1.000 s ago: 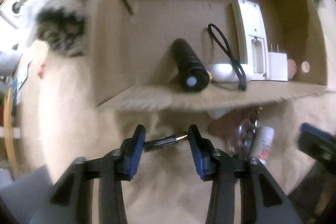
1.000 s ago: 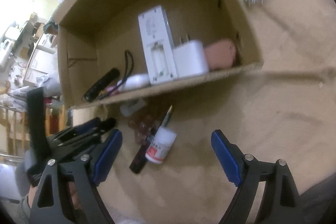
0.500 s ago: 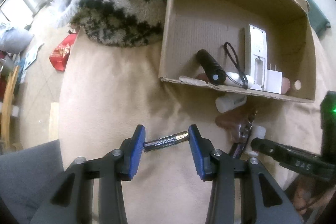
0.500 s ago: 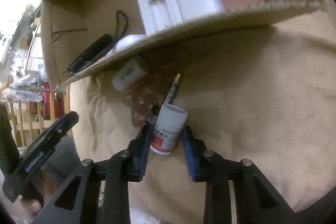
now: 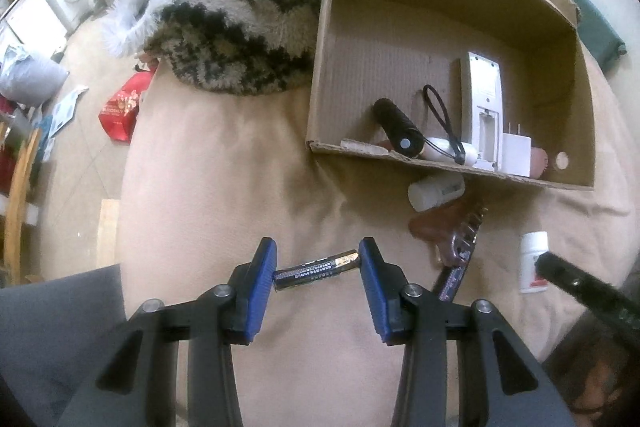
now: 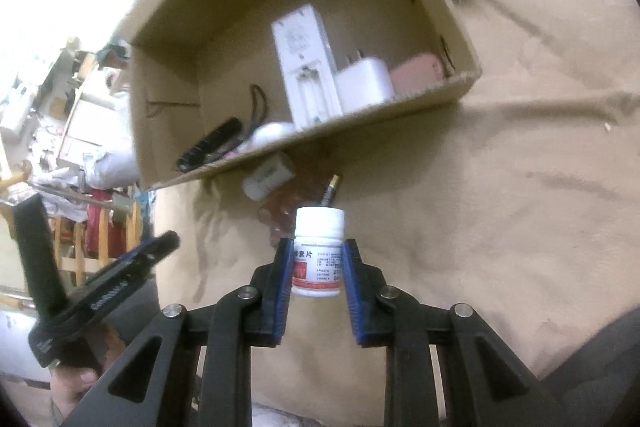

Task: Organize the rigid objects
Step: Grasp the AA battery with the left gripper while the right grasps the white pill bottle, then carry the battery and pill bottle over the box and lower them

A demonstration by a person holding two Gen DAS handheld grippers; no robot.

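The left gripper (image 5: pixel 318 269) pinches a battery (image 5: pixel 316 270) endwise, while the right gripper (image 6: pixel 318 263), jaws just closing, clamps a white pill bottle (image 6: pixel 319 251) at six o'clock from the cardboard box (image 6: pixel 400 103).

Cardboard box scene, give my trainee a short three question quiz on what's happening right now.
1. True or false: the left gripper holds a battery end to end.
2. What is the right gripper shut on? A) flashlight B) white pill bottle C) charger
3. Name the black cylinder inside the cardboard box.

Key: 1 true; 2 B; 3 the flashlight.
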